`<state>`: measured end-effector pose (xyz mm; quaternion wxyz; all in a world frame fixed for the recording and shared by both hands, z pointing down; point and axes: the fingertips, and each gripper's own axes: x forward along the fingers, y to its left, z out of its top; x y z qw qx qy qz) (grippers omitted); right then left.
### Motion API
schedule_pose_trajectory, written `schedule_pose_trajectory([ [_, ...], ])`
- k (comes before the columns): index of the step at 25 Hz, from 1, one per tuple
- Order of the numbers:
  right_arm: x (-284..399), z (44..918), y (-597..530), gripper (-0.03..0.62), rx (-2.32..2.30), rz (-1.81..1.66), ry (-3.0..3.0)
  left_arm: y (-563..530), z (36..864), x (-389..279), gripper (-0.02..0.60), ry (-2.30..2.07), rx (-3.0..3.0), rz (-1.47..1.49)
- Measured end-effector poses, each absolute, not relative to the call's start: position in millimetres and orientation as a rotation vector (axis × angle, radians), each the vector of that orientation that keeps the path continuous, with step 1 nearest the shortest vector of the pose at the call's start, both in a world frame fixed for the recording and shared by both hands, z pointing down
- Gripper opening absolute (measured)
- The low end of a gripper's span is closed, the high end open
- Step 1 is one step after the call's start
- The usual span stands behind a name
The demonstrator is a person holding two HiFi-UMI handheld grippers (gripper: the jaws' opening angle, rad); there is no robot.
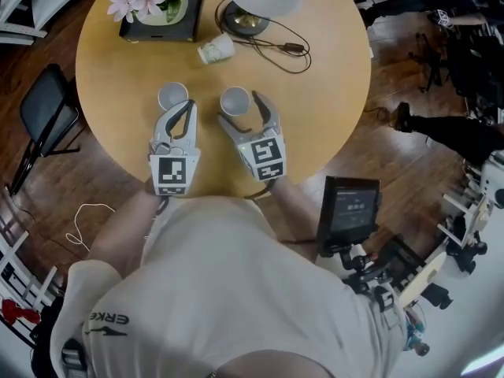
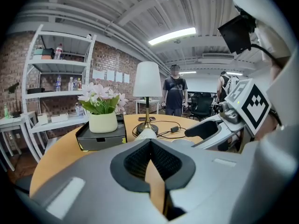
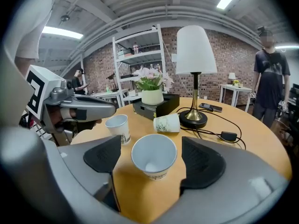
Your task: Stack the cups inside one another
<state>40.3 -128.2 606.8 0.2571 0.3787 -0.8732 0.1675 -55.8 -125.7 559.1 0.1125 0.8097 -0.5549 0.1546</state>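
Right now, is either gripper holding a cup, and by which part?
Nothing is held. The right gripper stands open, one jaw on either side of an upright cup, without touching it. The left gripper is shut with nothing between its jaws.

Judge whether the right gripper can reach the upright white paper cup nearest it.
Likely yes: the right gripper stands open, its jaws either side of the upright white paper cup, with nothing blocking.

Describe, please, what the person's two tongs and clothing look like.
Both the left tongs and right tongs have light grey curved plastic fingers, black textured pads and a white cube with black square markers. The person wears a pale short-sleeved shirt with dark lettering on the sleeve.
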Motion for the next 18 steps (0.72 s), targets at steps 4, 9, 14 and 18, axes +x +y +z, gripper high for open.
schedule_pose_trajectory([
  [4,34,625,-130,0.454,0.982,0.467,-2.342,-121,571,-50,0.002,-1.596,2.380,0.495],
  [9,33,644,-134,0.434,0.978,0.458,-2.313,-115,589,-45,0.002,-1.566,2.367,0.541],
  [14,34,646,-134,0.368,0.989,0.434,-2.315,-110,599,-43,0.002,-1.555,2.351,0.569],
  [18,35,641,-136,0.360,1.001,0.402,-2.337,-110,601,-40,0.002,-1.556,2.359,0.565],
])
